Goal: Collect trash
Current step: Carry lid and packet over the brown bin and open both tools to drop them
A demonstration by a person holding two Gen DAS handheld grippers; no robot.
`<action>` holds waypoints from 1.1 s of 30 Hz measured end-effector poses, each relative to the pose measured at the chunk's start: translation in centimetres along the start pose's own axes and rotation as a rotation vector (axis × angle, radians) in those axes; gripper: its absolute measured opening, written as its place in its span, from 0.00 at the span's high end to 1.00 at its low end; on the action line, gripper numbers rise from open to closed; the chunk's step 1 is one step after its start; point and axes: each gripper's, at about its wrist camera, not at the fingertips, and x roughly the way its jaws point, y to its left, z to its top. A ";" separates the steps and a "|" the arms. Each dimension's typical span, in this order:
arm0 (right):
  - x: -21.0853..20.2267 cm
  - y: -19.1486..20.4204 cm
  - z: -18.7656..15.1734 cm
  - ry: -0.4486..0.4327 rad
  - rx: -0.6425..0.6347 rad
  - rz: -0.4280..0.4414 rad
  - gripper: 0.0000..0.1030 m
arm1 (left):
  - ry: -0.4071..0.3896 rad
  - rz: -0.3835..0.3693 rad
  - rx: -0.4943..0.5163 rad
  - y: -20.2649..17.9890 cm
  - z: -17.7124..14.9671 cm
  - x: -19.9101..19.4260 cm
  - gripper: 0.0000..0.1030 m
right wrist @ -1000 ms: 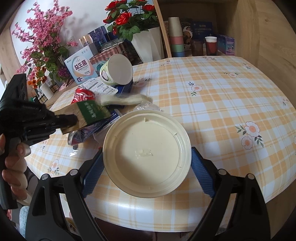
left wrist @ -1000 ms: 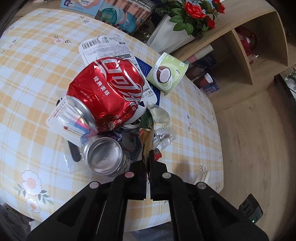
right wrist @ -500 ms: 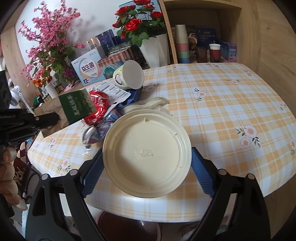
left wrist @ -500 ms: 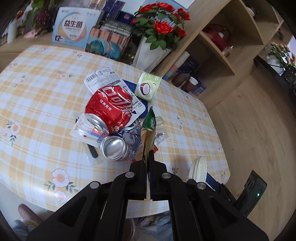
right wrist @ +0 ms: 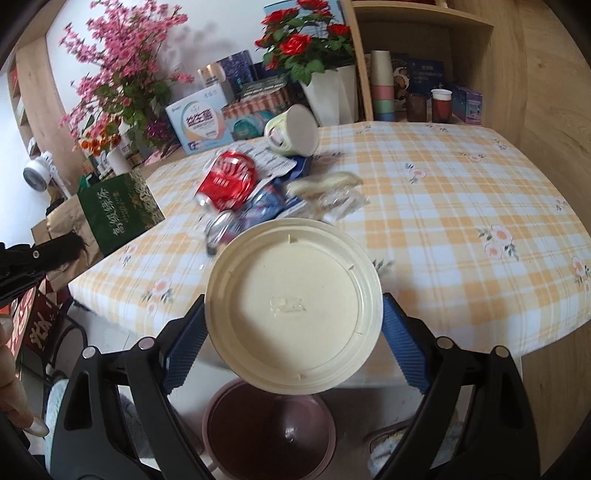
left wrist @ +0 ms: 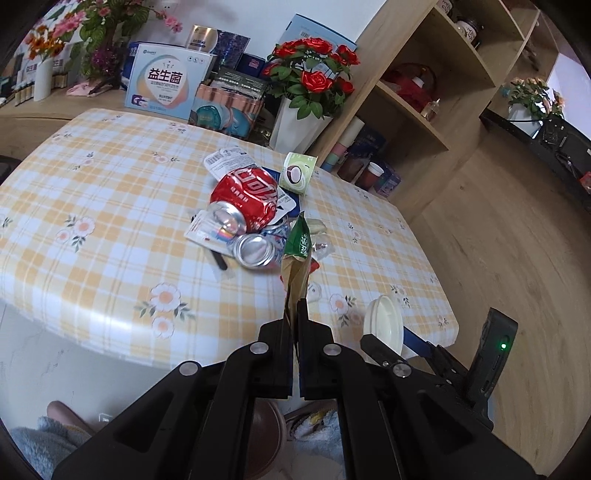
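- Table [left wrist: 110, 206] has a yellow-and-white checked cloth with little flower prints.
- Light wood shelving unit [left wrist: 443, 92] sits far right, stuffed with cups and boxes.
- White vase of red roses [left wrist: 314, 74] stands by the shelf; pink blossoms [right wrist: 122, 81] on the far left.
- Wood-look floor [left wrist: 517, 258], plain white wall [right wrist: 229, 26] behind, soft daylight.

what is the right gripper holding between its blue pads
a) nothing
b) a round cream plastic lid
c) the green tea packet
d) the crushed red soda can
b: the right gripper has its blue pads pressed on either side of the round cream plastic lid, above a dark reddish bin. The crushed red soda can lies on the table, and the left gripper pinches the green tea packet.
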 end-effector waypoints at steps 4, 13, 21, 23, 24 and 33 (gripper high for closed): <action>-0.3 1.8 -1.9 0.024 -0.030 0.022 0.14 | -0.007 0.014 0.018 0.4 -2.2 -1.7 0.98; -1.2 5.7 -5.0 0.064 -0.119 0.059 0.14 | -0.042 0.048 -0.024 2.3 -6.2 -5.3 0.98; -1.4 7.5 -7.2 0.081 -0.152 0.064 0.13 | -0.079 0.055 -0.032 3.3 -9.6 -7.7 0.98; -1.2 7.7 -7.7 0.101 -0.162 0.067 0.13 | -0.071 0.057 -0.048 3.9 -10.2 -7.6 0.98; -1.1 7.8 -7.9 0.107 -0.169 0.068 0.13 | -0.067 0.060 -0.055 4.2 -10.5 -7.5 0.98; -0.2 8.0 -8.1 0.117 -0.176 0.085 0.07 | -0.070 0.059 -0.075 5.0 -10.9 -6.7 0.98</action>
